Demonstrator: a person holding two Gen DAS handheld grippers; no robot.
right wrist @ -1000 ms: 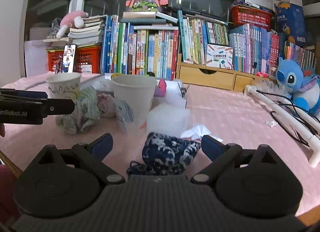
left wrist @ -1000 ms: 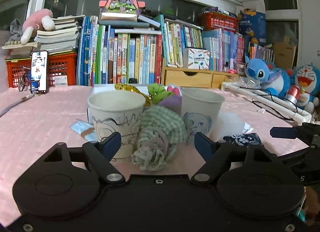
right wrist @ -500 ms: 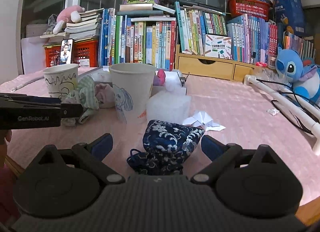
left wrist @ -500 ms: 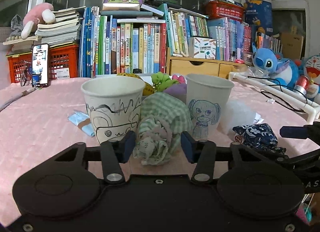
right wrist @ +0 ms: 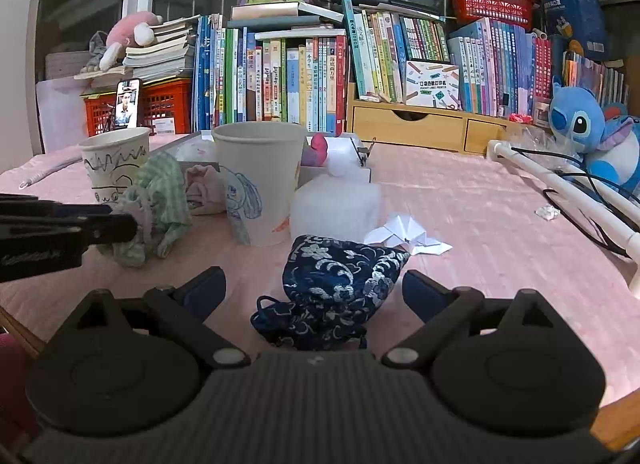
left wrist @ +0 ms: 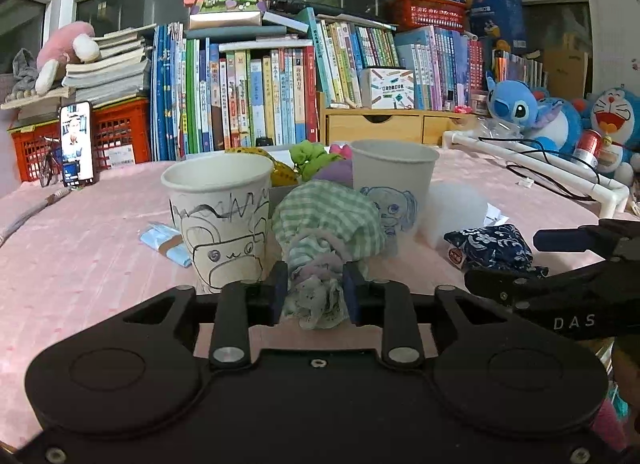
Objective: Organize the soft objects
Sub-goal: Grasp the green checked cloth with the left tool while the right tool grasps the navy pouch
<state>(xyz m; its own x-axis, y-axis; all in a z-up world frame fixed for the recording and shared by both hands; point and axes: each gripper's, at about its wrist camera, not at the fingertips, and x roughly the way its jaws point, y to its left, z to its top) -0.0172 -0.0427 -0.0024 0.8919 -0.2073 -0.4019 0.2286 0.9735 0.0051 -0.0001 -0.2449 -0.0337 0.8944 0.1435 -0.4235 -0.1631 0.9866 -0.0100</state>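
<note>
L tongs (left wrist: 314,294) had just been closing and were clamped on the green checked cloth (left wrist: 328,223), wedged btwn the scribbled cup (left wrist: 218,219) and dog cup (left wrist: 394,183) on the table (left wrist: 80,248). If lifted carelessly, either cup could've been toppled. R tongs (right wrist: 314,288) were held agape round the blue pouch (right wrist: 336,280), ungripped.
</note>
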